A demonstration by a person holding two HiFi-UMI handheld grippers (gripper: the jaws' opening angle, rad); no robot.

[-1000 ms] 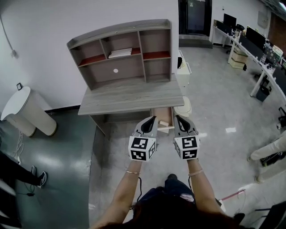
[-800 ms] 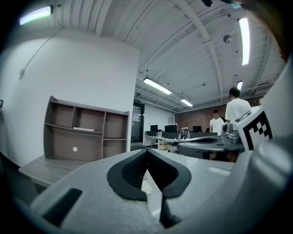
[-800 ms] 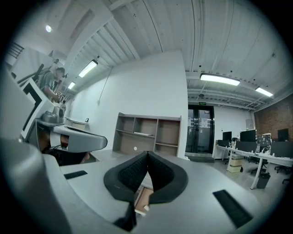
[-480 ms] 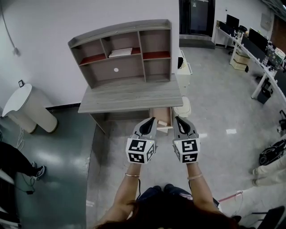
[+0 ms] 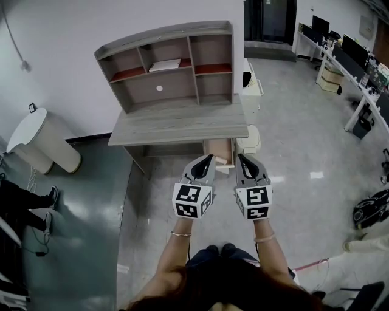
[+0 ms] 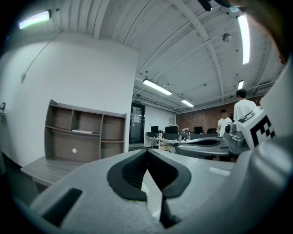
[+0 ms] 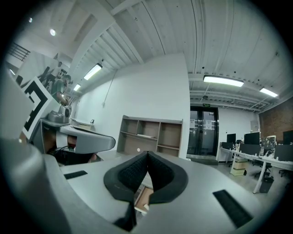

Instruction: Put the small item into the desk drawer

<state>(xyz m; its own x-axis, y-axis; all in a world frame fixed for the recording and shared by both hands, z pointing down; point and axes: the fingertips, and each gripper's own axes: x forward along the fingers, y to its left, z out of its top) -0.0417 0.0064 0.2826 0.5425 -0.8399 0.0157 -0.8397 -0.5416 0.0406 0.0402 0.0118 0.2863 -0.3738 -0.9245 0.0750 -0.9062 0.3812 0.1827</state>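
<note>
Beyond the left claw (image 5: 208, 160) and right claw (image 5: 240, 160), both closed empty, the drawer (image 5: 220, 149) is left open, and shutting it is judged next.

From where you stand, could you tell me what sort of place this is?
Probably an open-plan office: a row of monitors at the right, a wooden desk with a shelf hutch, and dark glass doors.

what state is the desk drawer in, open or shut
Open: the drawer juts out from under the desk top, its wooden inside showing.
</note>
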